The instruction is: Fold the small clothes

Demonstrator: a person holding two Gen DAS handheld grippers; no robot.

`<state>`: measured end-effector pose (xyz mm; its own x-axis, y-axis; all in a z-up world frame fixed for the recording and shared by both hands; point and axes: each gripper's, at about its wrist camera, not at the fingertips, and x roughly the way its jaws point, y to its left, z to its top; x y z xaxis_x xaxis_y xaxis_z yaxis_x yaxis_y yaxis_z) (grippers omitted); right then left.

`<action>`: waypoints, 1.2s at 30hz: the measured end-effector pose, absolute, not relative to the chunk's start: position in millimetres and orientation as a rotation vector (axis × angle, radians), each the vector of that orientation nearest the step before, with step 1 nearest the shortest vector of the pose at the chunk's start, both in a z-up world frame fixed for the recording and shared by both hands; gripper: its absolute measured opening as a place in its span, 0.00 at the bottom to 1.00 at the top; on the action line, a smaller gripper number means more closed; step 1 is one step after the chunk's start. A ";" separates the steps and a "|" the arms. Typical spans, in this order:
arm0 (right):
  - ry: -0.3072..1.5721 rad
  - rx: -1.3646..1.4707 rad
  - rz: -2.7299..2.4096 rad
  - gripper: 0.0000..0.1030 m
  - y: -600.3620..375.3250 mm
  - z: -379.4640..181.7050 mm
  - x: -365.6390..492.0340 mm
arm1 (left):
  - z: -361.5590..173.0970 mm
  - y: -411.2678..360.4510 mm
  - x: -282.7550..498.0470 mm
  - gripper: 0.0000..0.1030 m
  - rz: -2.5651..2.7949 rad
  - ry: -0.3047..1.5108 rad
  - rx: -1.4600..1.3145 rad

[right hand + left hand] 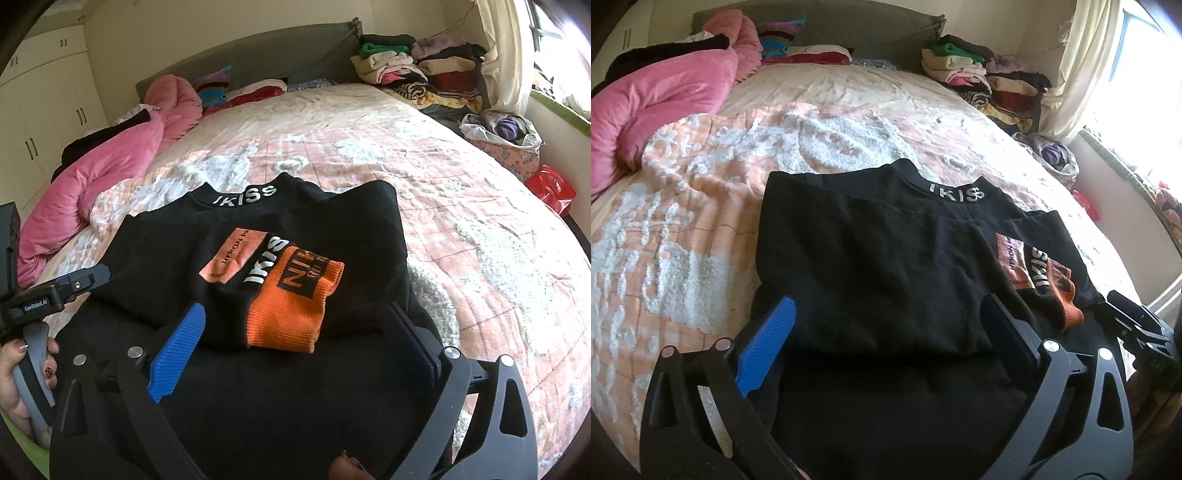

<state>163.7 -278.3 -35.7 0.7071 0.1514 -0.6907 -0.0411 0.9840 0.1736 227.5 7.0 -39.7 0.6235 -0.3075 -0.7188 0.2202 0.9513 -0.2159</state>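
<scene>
Home bedroom: bed (461, 221), wardrobe (48, 110), clothes piles (413, 70).

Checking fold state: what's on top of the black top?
An orange cuff of its folded-in sleeve lies on the black top, partly covering the chest print. Underneath, only the bedspread shows.

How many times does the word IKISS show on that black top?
2. One white IKISS print runs along the collar of the folded black sweater; the other is on the sleeve folded across it, beside the orange ribbed cuff. Folds may hide more.

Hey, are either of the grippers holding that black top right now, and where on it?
Neither: left gripper and right gripper stand open over the folded black top.
</scene>
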 end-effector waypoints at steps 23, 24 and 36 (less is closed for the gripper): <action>0.724 0.137 0.119 0.94 -274.7 -14.8 141.0 | -9.7 6.4 184.5 0.91 -0.294 0.790 -0.077; 0.721 0.136 0.121 0.94 -274.5 -13.4 139.8 | -8.4 7.0 181.2 0.91 -0.294 0.787 -0.077; 0.680 0.114 0.147 0.94 -272.3 6.1 108.7 | 1.7 11.1 143.0 0.91 -0.280 0.777 -0.053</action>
<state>108.7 -272.3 6.1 0.7677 0.1720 -0.6173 -0.0978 0.9835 0.1524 143.0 11.1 1.7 0.6783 -0.2683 -0.6840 0.2295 0.9617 -0.1497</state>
